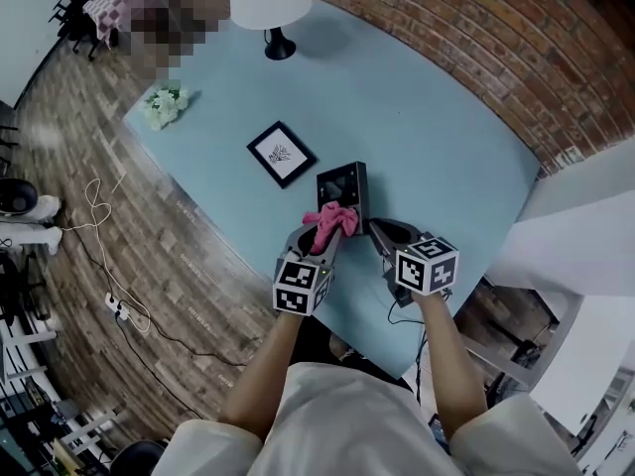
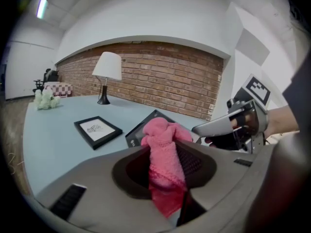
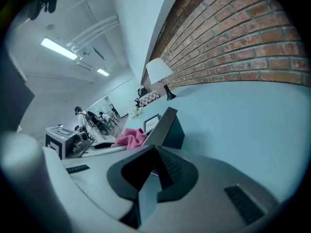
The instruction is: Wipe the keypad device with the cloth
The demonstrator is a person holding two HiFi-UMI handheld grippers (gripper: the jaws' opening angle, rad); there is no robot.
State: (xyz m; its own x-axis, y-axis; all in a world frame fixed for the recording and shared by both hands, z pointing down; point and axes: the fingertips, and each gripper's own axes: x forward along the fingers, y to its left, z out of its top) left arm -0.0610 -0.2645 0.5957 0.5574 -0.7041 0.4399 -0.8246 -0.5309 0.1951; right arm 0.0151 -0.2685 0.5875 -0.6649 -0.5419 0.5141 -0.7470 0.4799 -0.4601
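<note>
The left gripper (image 1: pixel 317 246) pinches the pink cloth (image 1: pixel 331 219) at the keypad device's (image 1: pixel 342 184) near edge, while the right gripper (image 1: pixel 382 232), jaws pressed together, sits just beside that device.

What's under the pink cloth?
The pink cloth, clamped in the left hand-held gripper, sits over the near edge of the keypad device. That part is covered; the rest of its face shows.

Pink nubby terry cloth (image 2: pixel 165 152), matt smooth pale-blue table (image 1: pixel 427 117); rough red brick wall (image 1: pixel 476 28), wood-plank floor (image 1: pixel 189 276)
</note>
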